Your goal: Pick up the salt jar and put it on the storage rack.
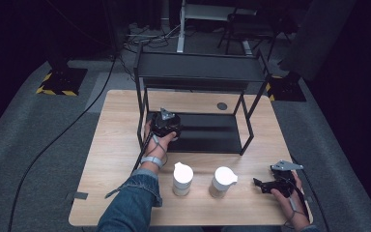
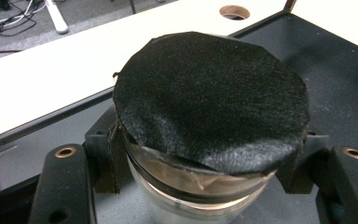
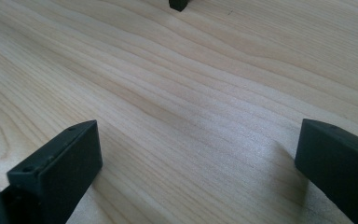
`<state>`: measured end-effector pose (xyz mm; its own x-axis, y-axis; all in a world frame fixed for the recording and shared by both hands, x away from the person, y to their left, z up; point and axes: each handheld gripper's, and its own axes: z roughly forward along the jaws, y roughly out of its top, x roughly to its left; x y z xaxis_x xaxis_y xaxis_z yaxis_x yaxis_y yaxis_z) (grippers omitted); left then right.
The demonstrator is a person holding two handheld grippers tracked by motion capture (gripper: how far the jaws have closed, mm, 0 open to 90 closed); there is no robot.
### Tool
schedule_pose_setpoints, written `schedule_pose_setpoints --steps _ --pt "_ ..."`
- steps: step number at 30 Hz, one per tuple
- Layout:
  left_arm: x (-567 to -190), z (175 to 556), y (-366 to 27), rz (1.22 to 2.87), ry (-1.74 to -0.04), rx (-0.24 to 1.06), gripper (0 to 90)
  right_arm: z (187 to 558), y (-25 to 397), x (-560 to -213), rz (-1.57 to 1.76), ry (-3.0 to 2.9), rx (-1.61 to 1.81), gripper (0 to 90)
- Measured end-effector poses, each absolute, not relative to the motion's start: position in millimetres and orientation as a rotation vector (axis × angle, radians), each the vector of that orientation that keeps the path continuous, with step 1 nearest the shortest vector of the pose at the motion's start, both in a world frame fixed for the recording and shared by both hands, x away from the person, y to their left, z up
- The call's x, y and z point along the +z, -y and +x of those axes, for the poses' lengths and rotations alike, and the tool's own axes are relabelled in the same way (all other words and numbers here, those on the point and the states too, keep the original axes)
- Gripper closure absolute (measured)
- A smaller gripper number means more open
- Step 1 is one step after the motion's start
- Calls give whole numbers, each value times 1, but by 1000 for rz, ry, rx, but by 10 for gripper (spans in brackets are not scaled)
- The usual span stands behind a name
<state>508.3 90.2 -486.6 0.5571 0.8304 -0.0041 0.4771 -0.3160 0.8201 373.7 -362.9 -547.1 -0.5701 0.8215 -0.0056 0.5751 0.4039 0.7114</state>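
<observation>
On black shelf [image 2: 335, 79] | left gripper [image 2: 205, 158] clamps felt-topped round jar [image 2: 209, 98] | right gripper [image 3: 196, 154] wide, empty

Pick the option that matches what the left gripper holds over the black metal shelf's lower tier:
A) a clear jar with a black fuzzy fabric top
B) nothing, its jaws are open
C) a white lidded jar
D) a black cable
A: in the left gripper view the left gripper has its jaws closed on either side of the clear jar with a black fuzzy fabric top, above the black metal shelf's lower tier.
</observation>
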Motion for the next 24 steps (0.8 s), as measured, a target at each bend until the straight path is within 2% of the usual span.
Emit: schedule_pose_setpoints --steps 10,13,15,19,24 --pt "-489 510 -92 1977 -1058 530 311 374 363 -547 1205 -2311 961 3" --pt "-488 509 -91 2006 -1019 572 305 374 363 -547 1205 -2310 961 3" --pt "-487 508 -90 2002 -1017 592 219 374 363 -547 1205 -2311 961 3" --pt "-480 507 -93 1961 -1024 606 139 374 363 -547 1205 -2311 962 3" --pt "-467 502 -97 1925 -999 609 137 374 363 -547 1204 -2312 961 3"
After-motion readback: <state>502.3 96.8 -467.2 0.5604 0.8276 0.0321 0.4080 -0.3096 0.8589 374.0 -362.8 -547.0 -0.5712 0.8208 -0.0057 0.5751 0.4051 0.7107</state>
